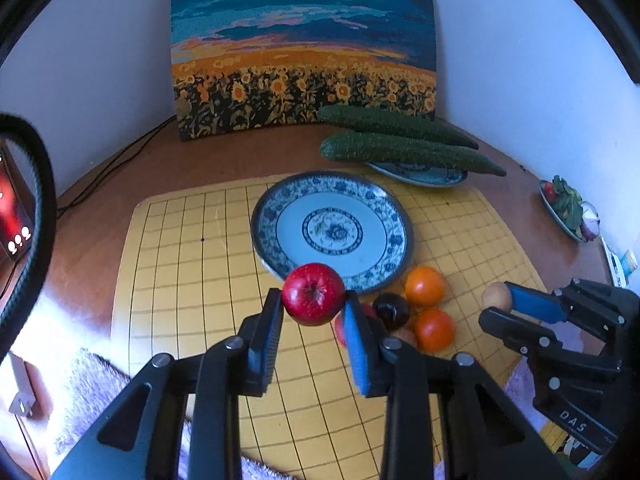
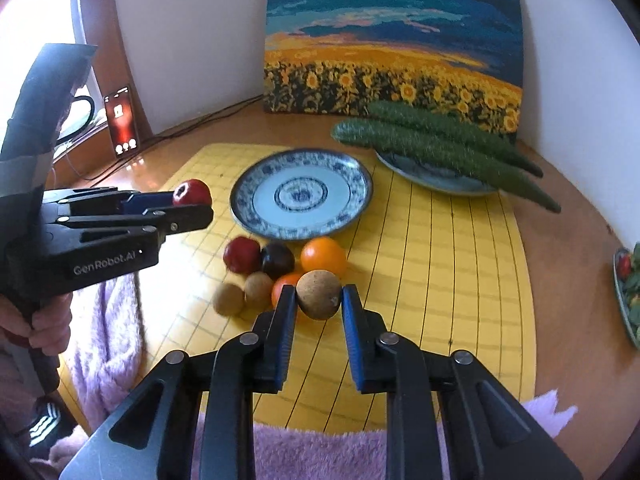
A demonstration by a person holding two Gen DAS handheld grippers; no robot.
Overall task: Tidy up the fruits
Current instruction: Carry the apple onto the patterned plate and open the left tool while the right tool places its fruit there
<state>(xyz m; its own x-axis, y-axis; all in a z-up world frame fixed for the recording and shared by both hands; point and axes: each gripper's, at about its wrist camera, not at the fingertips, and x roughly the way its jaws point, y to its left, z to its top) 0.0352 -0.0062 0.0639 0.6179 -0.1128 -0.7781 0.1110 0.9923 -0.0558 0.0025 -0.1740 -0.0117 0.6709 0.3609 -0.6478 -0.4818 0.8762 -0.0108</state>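
Observation:
My left gripper [image 1: 313, 304] is shut on a red apple [image 1: 313, 294] and holds it above the near rim of the blue-and-white plate [image 1: 280, 208]; it also shows in the right wrist view [image 2: 191, 200] with the apple [image 2: 192, 192]. My right gripper [image 2: 319, 298] is shut on a brown round fruit [image 2: 319, 294], raised over the pile; it shows in the left wrist view [image 1: 498, 300]. On the yellow grid mat [image 2: 440, 260] lie two oranges [image 2: 323, 256], a dark plum [image 2: 277, 259], a red fruit [image 2: 241, 255] and two small brown fruits [image 2: 229, 299].
Two cucumbers [image 2: 440, 148] lie on a second plate [image 2: 436, 184] at the back right. A sunflower painting [image 2: 392, 40] leans on the wall. A dish of greens [image 2: 630, 292] is at the right edge. A phone [image 2: 122, 120] stands at the left. A purple towel [image 2: 100, 340] borders the mat.

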